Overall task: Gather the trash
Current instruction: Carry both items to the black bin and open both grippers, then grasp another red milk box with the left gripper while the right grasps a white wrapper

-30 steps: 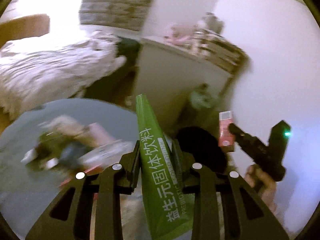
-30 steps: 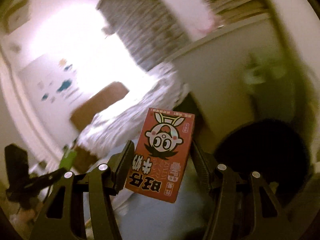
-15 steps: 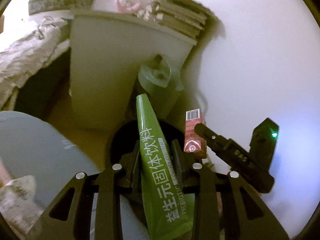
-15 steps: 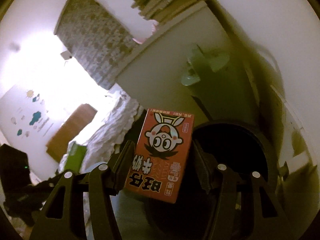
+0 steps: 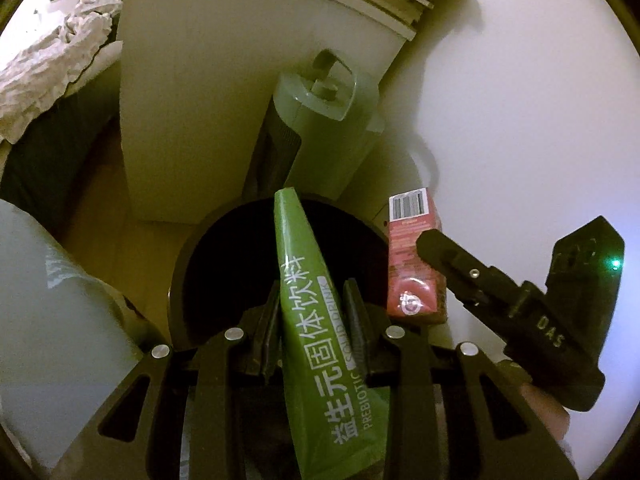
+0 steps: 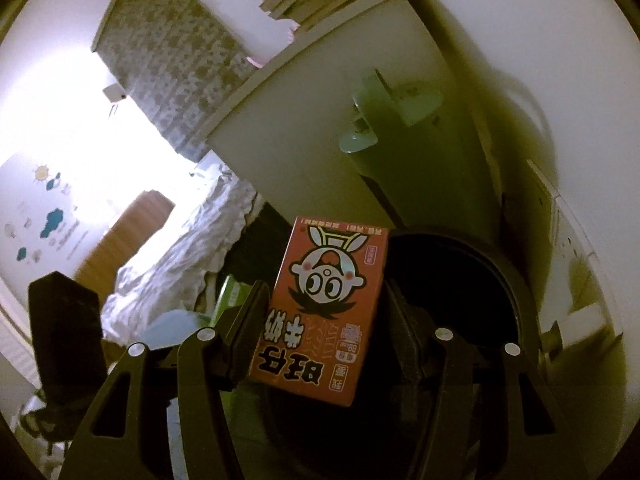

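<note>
The black round bin (image 5: 188, 264) gapes dark inside. Left tongs (image 5: 312, 300) clamp a green drink sachet (image 5: 316, 312) above it; right tongs (image 6: 324, 312) grip a red milk carton (image 6: 328, 308) over its rim.

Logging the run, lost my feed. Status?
Left gripper shut on green sachet. Right gripper shut on red carton. Both poised over black bin. Nothing blocking the opening.

Both fisheye views are sitting dim and yellow-green under black vignetted corners, while the window (image 6: 80, 120) is blowing out to white glare, the bed (image 6: 180, 256) is smearing with blur, and the bin (image 5: 240, 264) mouth is sinking into black shadow
</note>
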A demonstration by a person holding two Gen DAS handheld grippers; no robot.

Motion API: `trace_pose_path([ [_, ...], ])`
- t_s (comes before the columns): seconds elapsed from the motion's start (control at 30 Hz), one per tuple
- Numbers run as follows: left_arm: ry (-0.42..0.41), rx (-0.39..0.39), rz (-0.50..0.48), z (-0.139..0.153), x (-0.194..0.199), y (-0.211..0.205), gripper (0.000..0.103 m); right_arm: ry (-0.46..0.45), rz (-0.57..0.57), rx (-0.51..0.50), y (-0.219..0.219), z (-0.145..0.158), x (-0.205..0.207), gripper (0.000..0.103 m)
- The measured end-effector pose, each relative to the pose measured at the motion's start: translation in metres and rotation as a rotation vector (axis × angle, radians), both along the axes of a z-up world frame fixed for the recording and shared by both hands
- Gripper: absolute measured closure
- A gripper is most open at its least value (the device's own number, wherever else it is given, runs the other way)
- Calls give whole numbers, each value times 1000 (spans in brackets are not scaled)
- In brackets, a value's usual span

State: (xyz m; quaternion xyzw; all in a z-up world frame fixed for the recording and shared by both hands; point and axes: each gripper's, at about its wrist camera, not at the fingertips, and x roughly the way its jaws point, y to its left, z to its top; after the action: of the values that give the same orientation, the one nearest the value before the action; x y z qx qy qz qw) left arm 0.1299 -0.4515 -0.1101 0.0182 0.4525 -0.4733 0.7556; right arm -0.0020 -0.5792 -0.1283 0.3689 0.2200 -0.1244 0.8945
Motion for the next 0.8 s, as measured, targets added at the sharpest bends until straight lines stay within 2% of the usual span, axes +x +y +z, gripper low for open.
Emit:
trace_pose_path([
  [0.03, -3, 3, 0, 0, 0, -2, 70, 0, -1, 3, 0, 0, 0, 44],
  [0.07, -9, 9, 0, 0, -1, -3, 64, 1, -2, 7, -1, 0, 0, 44],
  [0.1, -25, 21, 7, 1, -2, -5, 51, 2, -4, 9, -2, -1, -1, 43],
  [0.17, -59, 22, 19, 5, -6, -3, 35, -1, -15, 10, -2, 0, -4, 35],
  [0.23, -83, 20, 22, 8, -9, -2, 26, -3, -24, 13, -3, -1, -6, 33],
  [0.4, -101, 23, 27, 19, -15, 7, 24, 0, -26, 12, -3, -1, -7, 33],
  [0.53, -117, 10, 57, 35, -22, 30, 24, 8, -15, -2, 2, 1, -5, 33],
  [0.67, -131, -7, 120, 53, -29, 75, 24, 24, 6, -17, 9, 2, -2, 33],
  [0.8, -183, 35, 229, 67, -36, 141, 12, 30, 54, -31, 21, 5, 4, 27],
])
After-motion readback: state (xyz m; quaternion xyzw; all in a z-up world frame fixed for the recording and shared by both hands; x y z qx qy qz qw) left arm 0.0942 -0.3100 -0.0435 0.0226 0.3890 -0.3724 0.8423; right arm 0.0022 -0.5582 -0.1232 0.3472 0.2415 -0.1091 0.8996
